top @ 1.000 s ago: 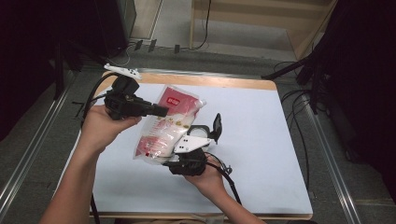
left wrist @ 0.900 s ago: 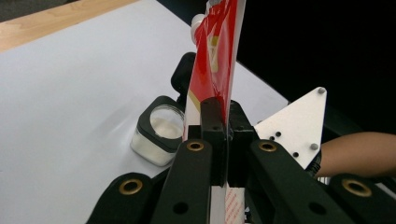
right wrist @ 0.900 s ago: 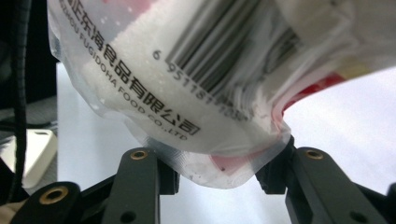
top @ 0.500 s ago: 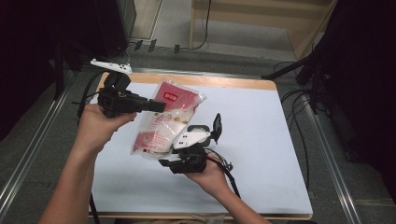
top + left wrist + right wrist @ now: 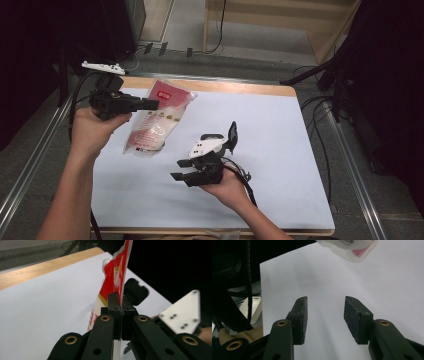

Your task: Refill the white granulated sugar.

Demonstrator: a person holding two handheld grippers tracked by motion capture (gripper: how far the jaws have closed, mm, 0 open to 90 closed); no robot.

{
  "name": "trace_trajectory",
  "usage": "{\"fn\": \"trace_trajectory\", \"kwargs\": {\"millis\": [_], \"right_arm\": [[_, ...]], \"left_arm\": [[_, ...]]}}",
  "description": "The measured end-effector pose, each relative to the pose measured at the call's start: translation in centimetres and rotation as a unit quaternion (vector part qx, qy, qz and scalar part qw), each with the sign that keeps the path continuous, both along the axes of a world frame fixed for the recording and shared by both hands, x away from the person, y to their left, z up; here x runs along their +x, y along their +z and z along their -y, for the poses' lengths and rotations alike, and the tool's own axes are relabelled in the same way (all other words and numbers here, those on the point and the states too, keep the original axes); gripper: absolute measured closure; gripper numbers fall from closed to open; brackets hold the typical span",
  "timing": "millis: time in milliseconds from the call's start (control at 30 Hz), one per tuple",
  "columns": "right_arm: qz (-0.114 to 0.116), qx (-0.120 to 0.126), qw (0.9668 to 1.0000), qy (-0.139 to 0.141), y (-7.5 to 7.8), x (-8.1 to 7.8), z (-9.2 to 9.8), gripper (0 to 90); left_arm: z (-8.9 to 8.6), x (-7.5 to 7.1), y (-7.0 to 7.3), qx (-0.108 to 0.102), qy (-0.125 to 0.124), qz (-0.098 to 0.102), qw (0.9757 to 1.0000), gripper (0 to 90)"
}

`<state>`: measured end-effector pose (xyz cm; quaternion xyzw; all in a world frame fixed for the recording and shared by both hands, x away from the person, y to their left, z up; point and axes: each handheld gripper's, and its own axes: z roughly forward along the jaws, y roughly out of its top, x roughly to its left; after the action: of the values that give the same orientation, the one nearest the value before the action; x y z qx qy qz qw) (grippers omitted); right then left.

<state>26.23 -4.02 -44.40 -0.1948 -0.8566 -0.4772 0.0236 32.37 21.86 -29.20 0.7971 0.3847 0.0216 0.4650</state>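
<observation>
A red and white plastic pouch (image 5: 157, 122) hangs tilted over the left part of the white mat (image 5: 270, 130); its lower end is close to or on the mat. My left gripper (image 5: 152, 104) is shut on the pouch's upper edge, and in the left gripper view the jaws pinch the thin pouch (image 5: 117, 272) between the pads (image 5: 113, 306). My right gripper (image 5: 177, 170) is held low near the mat's middle and points left, apart from the pouch. It stands open (image 5: 325, 315) with nothing between its pads, and the pouch's bottom seam (image 5: 352, 246) lies ahead of it.
The mat covers a wooden table whose bare strip (image 5: 240, 86) shows along the far edge. Metal rails (image 5: 350, 170) run along both sides. Cables (image 5: 320, 107) lie off the right edge. The right gripper's grey plate (image 5: 182, 312) shows close beside the left jaws.
My left gripper has carried the pouch to the left, away from my right gripper, which kept roughly its place. The pouch no longer overlaps the right gripper.
</observation>
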Motion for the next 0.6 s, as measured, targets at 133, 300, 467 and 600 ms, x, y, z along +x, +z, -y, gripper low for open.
{"fn": "trace_trajectory", "kwargs": {"millis": [133,300,467,600], "right_arm": [[-0.014,-0.002,0.9999,0.000,0.1,0.1,0.4,54.7],[-0.019,-0.008,0.9998,-0.007,0.1,0.1,0.9,54.1],[-0.020,-0.009,0.9997,-0.012,0.2,-0.1,1.5,54.0],[-0.020,-0.011,0.9996,-0.018,0.1,-0.1,1.9,53.9]], "left_arm": [[0.2,1.1,-1.2,0.023,0.016,0.000,0.9996,90.0],[0.1,2.9,-3.3,0.024,0.029,-0.018,0.9991,90.0],[0.7,4.7,-4.9,0.025,0.044,-0.026,0.9984,90.0],[1.7,5.9,-5.5,0.044,0.052,0.002,0.9977,90.0]]}}
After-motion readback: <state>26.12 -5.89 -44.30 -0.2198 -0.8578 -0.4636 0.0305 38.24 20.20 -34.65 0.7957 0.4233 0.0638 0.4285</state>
